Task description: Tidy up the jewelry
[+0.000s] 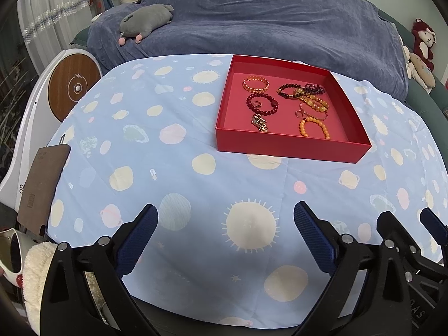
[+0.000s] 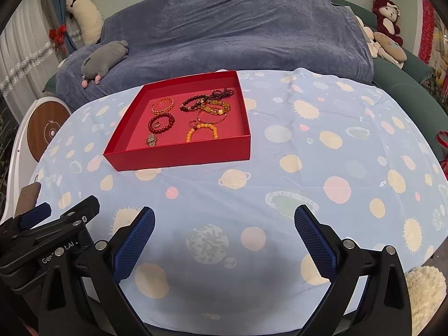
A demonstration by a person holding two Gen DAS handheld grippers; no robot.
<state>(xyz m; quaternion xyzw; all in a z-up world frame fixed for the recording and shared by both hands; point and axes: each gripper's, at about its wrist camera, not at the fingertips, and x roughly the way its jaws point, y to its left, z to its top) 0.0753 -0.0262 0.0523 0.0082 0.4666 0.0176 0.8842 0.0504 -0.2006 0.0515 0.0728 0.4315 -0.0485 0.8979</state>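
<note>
Nearest my left wrist lens, the left gripper stands with its blue ribbed fingers spread wide, nothing between them, only the pale blue planet-print cloth below. At the right edge I see the right gripper beside it, partly cut off. Further up the cloth sits the red tray, right of centre, well apart from both grippers. Inside I count 1 gold chain bracelet at the back left, 1 dark red bead bracelet with a small ring lying in its loop, 1 gold watch near the front wall, 1 orange bead bracelet at the front right. A tangle of dark and amber strands fills the back right; I cannot separate the pieces. Behind the table, a blue-covered sofa carries a grey plush toy.

Right wrist lens: the right gripper has jaws fully apart, empty, over bare cloth. Left gripper shows at the lower left. Red tray lies left of centre, up the table, and every piece of jewelry I can see rests inside it; none lies on the cloth.
</note>
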